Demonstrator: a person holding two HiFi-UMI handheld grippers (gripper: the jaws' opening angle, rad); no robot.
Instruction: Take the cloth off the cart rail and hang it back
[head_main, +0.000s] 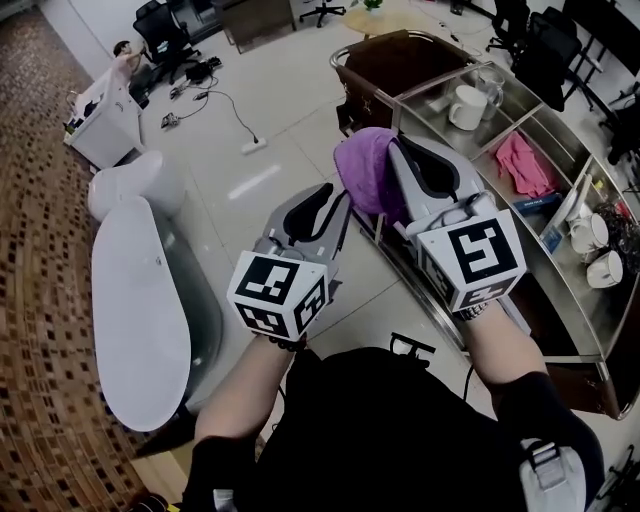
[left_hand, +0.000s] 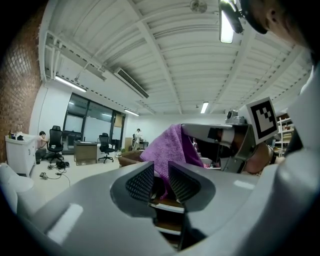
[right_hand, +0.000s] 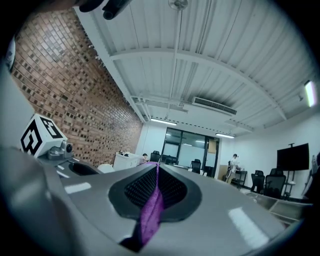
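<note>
This is an open-plan office: black swivel chairs (head_main: 165, 30) and a desk (left_hand: 86, 152) stand beyond the steel service cart (head_main: 560, 105), a glass-walled room (left_hand: 92, 125) lies farther behind it, and strip lights (left_hand: 70, 84) run along the ceiling above it.

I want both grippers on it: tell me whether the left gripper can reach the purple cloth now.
Probably yes. The left gripper is open, the purple cloth hangs just ahead of it, held by the right gripper, nothing between.
</note>
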